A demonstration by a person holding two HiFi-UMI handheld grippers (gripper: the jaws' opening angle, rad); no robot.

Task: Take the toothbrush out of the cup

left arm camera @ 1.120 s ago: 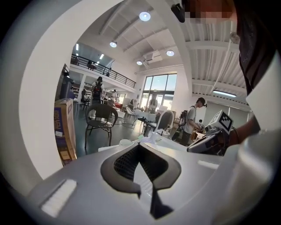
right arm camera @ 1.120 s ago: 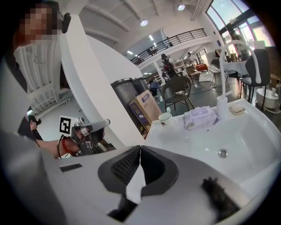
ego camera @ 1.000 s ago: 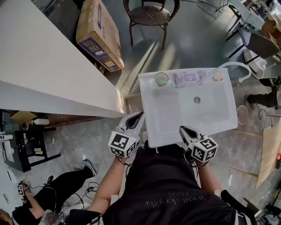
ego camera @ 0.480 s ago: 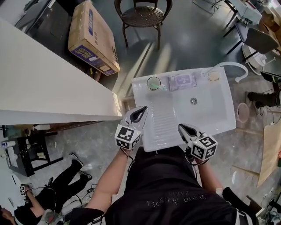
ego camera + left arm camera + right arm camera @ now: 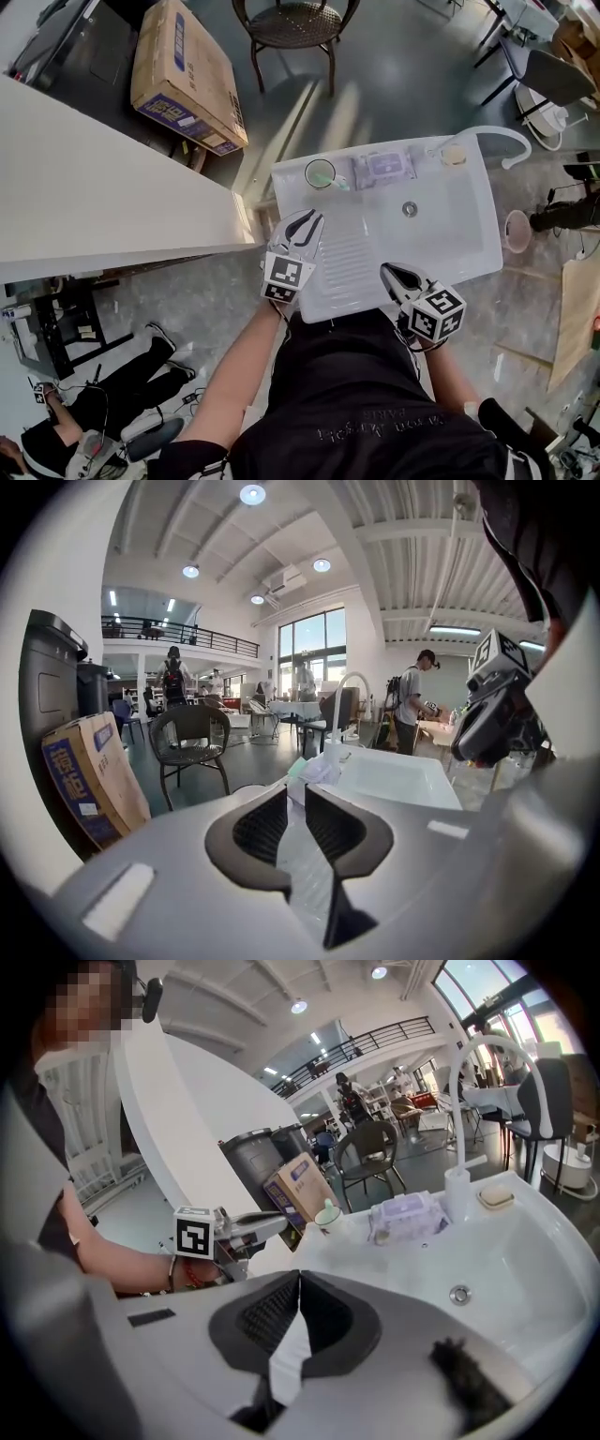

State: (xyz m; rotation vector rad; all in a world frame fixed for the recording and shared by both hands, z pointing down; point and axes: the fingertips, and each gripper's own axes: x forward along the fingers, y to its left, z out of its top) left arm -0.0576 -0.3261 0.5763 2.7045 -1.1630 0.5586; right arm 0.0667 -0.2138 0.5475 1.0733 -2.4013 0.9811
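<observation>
1. Left gripper (image 5: 296, 794): jaws have just been opening and stand part-way apart with nothing between them. Right gripper (image 5: 298, 1279): jaws clenched together, empty.
2. The left gripper is over the near-left corner of the sink (image 5: 459, 234), nose aimed along the left side at the cup (image 5: 320, 173) and well short of it. My read: the jaws are opened ahead of the reach so they can straddle the brush handle.
3. The right gripper hangs at the sink's near edge, apart from everything. It looks parked; it could steady the cup if needed.
4. The cup stands upright on the sink's far-left corner. The green toothbrush (image 5: 327, 1206) is inside, head above the rim, apparently leaning toward the wipes pack (image 5: 382, 169) just beside it. Not yet extracted.
5. The basin shows only the drain. Soap (image 5: 454, 156) sits by the faucet (image 5: 497, 139).
</observation>
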